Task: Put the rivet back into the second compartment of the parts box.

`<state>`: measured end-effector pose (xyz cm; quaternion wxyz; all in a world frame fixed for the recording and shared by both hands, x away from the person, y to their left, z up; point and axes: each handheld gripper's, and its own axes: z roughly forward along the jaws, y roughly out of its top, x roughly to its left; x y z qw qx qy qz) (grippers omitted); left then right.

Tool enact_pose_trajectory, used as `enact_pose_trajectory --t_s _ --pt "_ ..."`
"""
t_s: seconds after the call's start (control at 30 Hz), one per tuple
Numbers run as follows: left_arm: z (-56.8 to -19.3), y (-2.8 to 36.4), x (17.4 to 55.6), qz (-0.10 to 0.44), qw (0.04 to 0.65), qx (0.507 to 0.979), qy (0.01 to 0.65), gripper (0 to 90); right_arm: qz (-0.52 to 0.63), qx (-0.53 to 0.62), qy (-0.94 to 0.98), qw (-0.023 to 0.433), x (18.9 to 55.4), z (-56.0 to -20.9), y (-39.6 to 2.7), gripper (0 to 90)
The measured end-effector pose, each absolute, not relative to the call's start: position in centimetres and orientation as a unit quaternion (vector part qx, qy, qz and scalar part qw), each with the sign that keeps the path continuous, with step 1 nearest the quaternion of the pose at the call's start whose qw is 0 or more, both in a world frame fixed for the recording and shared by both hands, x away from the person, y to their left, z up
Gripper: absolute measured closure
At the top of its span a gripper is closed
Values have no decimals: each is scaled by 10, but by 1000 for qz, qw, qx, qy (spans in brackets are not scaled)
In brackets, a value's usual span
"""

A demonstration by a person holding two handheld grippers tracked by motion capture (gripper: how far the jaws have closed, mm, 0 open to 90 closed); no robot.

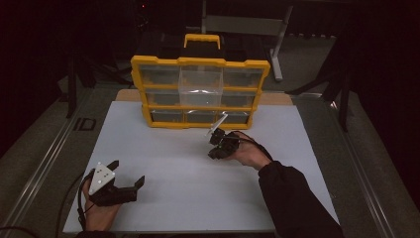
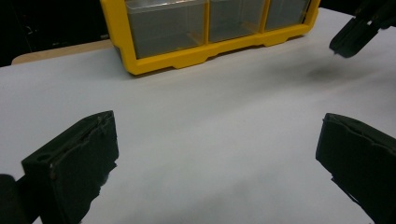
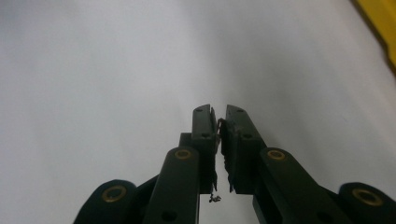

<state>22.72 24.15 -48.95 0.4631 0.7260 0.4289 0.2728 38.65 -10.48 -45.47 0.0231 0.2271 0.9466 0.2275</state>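
A yellow organiser box (image 1: 200, 62) with clear drawers stands upright at the far side of the white board (image 1: 188, 188). Its upper middle drawer (image 1: 200, 85) sticks out toward me. My left gripper (image 1: 128, 172) rests low at the near left corner, its jaws wide open over bare board (image 2: 219, 140) with nothing between them. My right gripper (image 1: 213, 153) hovers just in front of the box and points down and left. Its jaws (image 3: 218, 109) stand shut, with only a hairline slit between the pads and no object that I can make out there.
The box's yellow base (image 2: 187, 58) lies ahead of the left gripper, and the right gripper (image 2: 352, 35) hangs at that view's upper right. A yellow corner (image 3: 380, 18) edges the right gripper view. Metal rails (image 1: 44, 153) flank the board, and a grey stand (image 1: 277, 44) rises behind.
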Motion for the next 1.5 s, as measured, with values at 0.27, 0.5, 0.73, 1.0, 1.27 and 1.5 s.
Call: enact_pose_trajectory --t_s 0.27,0.5,0.73,1.0,1.27,1.5 --pt "-490 241 227 273 463 726 429 0 239 226 944 28 388 -438 -112 830" --pt "-490 241 227 272 463 726 429 0 239 226 944 36 389 -423 -116 830" --pt "-490 241 227 273 463 726 429 0 243 225 943 40 391 -409 -120 830" --pt "-490 241 228 272 463 726 430 0 246 227 941 44 397 -392 -128 831" --pt "-490 241 228 272 464 726 429 0 245 233 940 51 402 -373 -132 831" --pt "-489 241 227 270 467 726 427 0 251 234 938 53 406 -359 -133 831"
